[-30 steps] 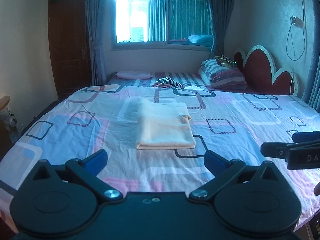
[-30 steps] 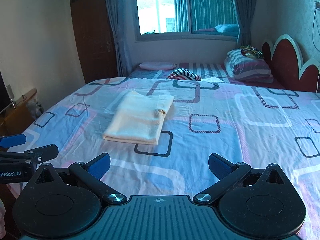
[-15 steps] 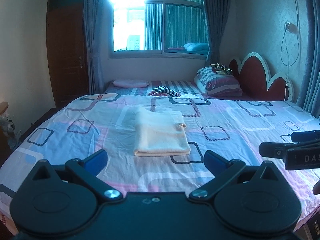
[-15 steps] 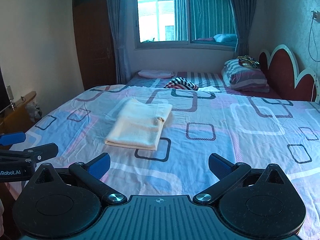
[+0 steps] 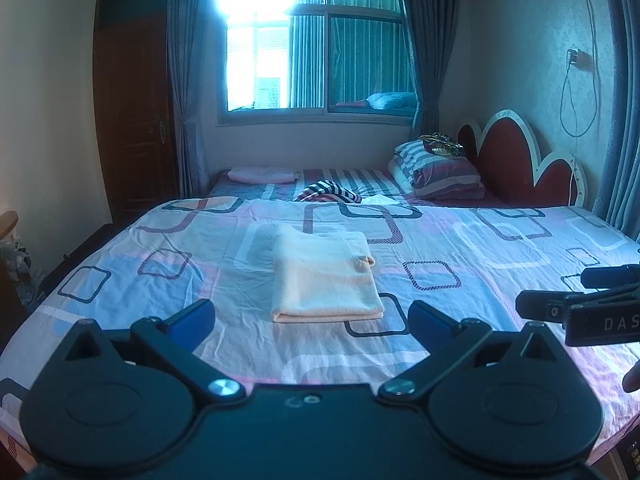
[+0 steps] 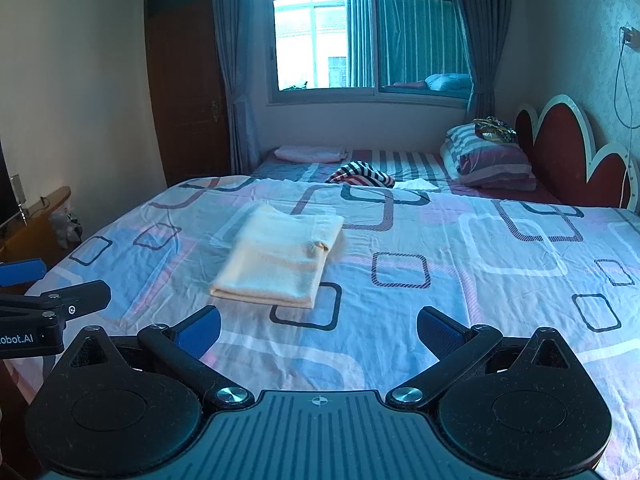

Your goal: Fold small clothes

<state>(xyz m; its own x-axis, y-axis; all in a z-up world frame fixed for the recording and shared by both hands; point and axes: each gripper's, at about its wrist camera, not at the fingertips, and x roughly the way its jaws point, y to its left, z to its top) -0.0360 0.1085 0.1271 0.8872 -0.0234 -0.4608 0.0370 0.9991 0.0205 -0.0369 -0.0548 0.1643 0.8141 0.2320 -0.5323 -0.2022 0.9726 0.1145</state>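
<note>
The folded cloth (image 5: 326, 276) lies ahead on the bed (image 5: 500, 248), long axis running near to far. Both the left gripper (image 5: 311, 314) and right gripper (image 6: 319, 330) hang released; the left is nearer.

My two wrist cameras sit side by side above the bed's (image 5: 460, 240) near edge, facing the window (image 6: 360, 40); both share the folded cloth (image 5: 324, 276).
</note>
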